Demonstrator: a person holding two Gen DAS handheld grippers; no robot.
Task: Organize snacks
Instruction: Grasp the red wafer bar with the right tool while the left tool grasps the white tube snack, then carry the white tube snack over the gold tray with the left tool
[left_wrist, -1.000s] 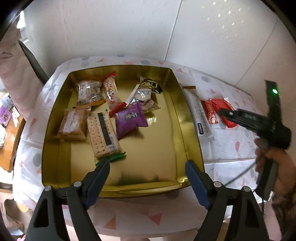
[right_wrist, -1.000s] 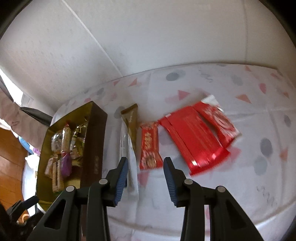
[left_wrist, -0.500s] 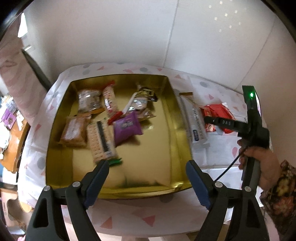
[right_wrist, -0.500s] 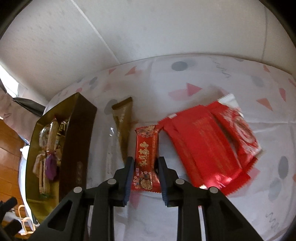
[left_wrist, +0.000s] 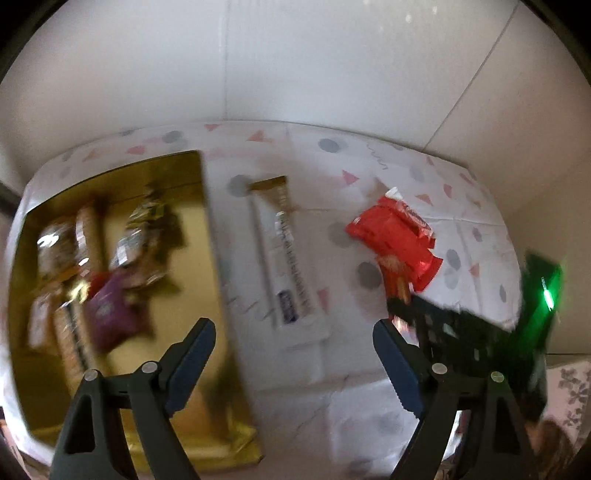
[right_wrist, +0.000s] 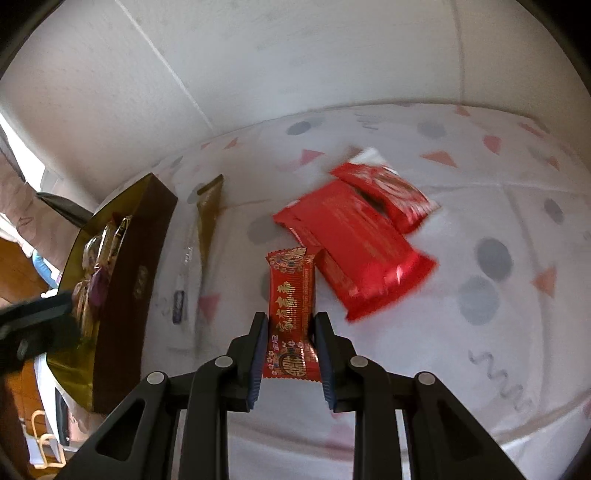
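Note:
My right gripper (right_wrist: 290, 354) is shut on a small red snack bar with gold print (right_wrist: 291, 306), held just above the tablecloth. Behind it lie larger red packets (right_wrist: 354, 243). My left gripper (left_wrist: 293, 363) is open and empty, hanging over the cloth between the gold tray (left_wrist: 218, 236) and the red packets (left_wrist: 395, 236). The tray holds several snacks, among them a purple packet (left_wrist: 110, 314). A long white packet (left_wrist: 291, 273) and a gold-brown stick (left_wrist: 277, 192) lie right of the tray. The right gripper shows in the left wrist view (left_wrist: 402, 299).
The tray also shows at the left of the right wrist view (right_wrist: 129, 258), with the white packet (right_wrist: 184, 280) and gold stick (right_wrist: 210, 218) beside it. A white wall stands close behind the table. The spotted tablecloth (right_wrist: 480, 295) covers the table.
My right gripper has closed on the small red bar and lifted it slightly. My left gripper has swung right, from over the tray to over the cloth.

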